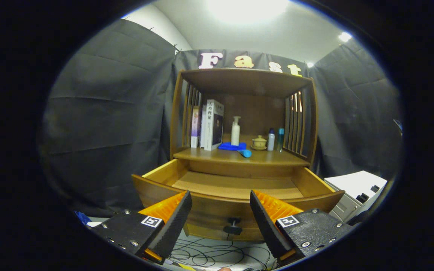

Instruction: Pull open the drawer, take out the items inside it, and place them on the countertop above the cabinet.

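Observation:
A wooden cabinet stands ahead with its drawer point(236, 184) pulled out; I see only the bare wooden floor of the drawer. Its dark knob point(233, 227) sits on the curved front, between and just beyond my fingers. On the countertop point(273, 158) above lie a blue cloth point(231, 146) and a small blue item point(245, 153) at its front edge. My gripper point(220, 205) hangs in front of the drawer, open and empty, its orange and black fingers point(171, 222) spread wide.
On the countertop also stand several books point(211, 124), a white pump bottle point(235, 131), a small lidded pot point(259, 143) and two slim bottles point(275, 139). A shelf roof point(245, 81) covers it. A white device point(356, 188) sits right of the drawer. Cables point(213, 254) lie on the floor below.

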A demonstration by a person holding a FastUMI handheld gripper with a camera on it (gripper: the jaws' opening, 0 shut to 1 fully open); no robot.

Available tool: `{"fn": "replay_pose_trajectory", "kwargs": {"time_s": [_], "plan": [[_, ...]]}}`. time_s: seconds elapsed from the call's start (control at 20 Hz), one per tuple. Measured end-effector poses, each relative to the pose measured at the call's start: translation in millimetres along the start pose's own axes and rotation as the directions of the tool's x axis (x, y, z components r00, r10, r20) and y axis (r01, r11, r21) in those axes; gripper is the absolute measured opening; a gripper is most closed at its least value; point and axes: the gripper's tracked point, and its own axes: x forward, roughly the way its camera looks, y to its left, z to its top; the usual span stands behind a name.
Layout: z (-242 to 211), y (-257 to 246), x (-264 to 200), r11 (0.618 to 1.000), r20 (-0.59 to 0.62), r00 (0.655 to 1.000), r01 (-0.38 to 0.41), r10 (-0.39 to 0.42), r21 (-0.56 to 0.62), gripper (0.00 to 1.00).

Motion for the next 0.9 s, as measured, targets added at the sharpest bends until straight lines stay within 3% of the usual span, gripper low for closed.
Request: {"fn": "replay_pose_trajectory", "kwargs": {"time_s": [0.5, 0.9], "plan": [[-37, -35, 32, 0.991, -0.092, 0.990, 0.112, -0.106, 0.067, 0.95], [-63, -43, 51, 0.973, -0.143, 0.980, 0.164, -0.141, 0.165, 0.95]]}}
